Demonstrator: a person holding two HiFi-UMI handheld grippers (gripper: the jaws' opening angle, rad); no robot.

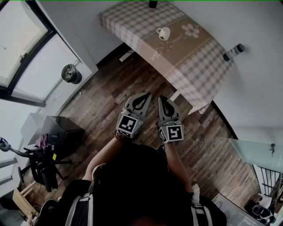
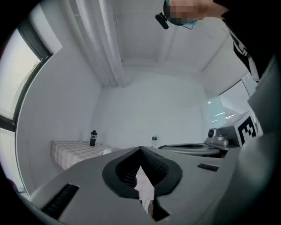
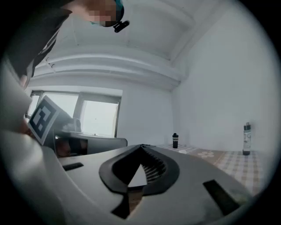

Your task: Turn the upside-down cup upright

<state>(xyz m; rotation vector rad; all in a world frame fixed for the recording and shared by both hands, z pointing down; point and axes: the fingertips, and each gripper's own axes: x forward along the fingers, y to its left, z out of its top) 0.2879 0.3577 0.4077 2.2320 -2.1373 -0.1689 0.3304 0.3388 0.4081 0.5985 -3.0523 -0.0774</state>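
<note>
Left hand-held gripper [image 1: 146, 95] and right hand-held gripper [image 1: 162, 99]: grey plastic bodies, pointed jaws, dark ribbed pads [image 2: 126, 172]. Each carries a cube [image 1: 128, 125] with black-and-white square markers. Person wears a dark top [image 1: 137, 185], pale shoulder straps [image 1: 84, 207] and a left wrist band [image 1: 117, 136].

cup [image 1: 163, 33]: too small in the head view to tell whether it sits rim-up, rim-down or on its side.
dark bottle [image 1: 153, 3]: at 12 o'clock on the counter [image 1: 132, 22], cut off by the top edge; only the lower part shows.
clear bottle [image 1: 233, 52]: at 2 o'clock, label too small to read.
counter, left gripper view: near side hidden behind the left gripper [image 2: 140, 150] body.
</note>
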